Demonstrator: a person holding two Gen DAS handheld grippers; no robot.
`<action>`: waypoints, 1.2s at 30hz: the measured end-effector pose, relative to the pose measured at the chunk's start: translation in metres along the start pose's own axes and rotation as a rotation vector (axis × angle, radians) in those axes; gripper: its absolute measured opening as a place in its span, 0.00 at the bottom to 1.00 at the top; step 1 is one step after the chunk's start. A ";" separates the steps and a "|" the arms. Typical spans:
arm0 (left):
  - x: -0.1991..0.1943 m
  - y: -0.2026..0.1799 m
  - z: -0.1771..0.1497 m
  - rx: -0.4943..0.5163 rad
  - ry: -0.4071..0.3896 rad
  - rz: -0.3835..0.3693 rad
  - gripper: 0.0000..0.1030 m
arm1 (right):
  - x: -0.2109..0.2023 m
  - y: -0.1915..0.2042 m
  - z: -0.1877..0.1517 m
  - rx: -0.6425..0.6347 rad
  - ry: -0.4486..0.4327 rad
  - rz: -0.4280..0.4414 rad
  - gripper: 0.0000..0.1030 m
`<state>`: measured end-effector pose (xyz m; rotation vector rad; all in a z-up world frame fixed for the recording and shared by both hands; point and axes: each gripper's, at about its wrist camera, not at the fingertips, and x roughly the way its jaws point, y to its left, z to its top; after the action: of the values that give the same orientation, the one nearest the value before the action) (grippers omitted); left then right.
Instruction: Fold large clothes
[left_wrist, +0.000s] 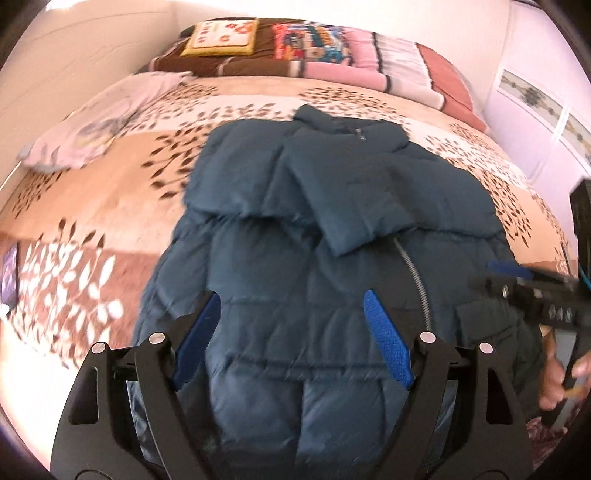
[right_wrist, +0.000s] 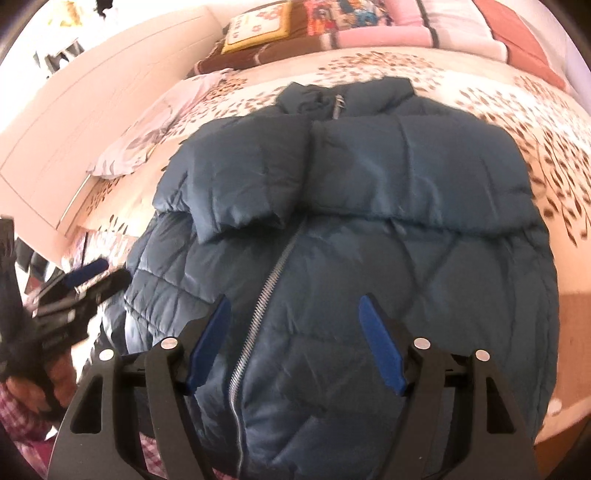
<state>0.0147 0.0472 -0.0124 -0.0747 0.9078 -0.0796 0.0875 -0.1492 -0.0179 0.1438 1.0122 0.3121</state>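
Note:
A dark teal puffer jacket (left_wrist: 295, 229) lies front-up on the bed, zipped, with both sleeves folded in across the chest and the collar at the far end. It also shows in the right wrist view (right_wrist: 351, 221). My left gripper (left_wrist: 291, 306) is open and empty, hovering over the jacket's lower left part. My right gripper (right_wrist: 295, 310) is open and empty over the lower part beside the zipper (right_wrist: 266, 295). The right gripper also appears at the right edge of the left wrist view (left_wrist: 517, 280); the left one shows at the left of the right wrist view (right_wrist: 85, 280).
The bed has a beige leaf-print blanket (left_wrist: 92, 192). A lilac garment (left_wrist: 96, 122) lies at its far left. Pillows and folded blankets (left_wrist: 314, 48) line the head end. A white wall (right_wrist: 74, 110) runs along the left, and the bed edge is near me.

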 end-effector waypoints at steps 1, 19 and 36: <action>-0.002 0.005 -0.003 -0.013 0.005 0.001 0.77 | 0.003 0.005 0.005 -0.013 -0.005 -0.004 0.70; -0.008 0.058 -0.022 -0.181 0.005 -0.002 0.77 | 0.099 0.131 0.042 -0.444 -0.029 -0.171 0.79; -0.006 0.032 -0.017 -0.099 0.007 -0.003 0.77 | 0.010 -0.031 0.069 0.106 -0.078 -0.007 0.16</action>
<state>-0.0013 0.0791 -0.0208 -0.1676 0.9181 -0.0377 0.1576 -0.1737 0.0020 0.2464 0.9523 0.2448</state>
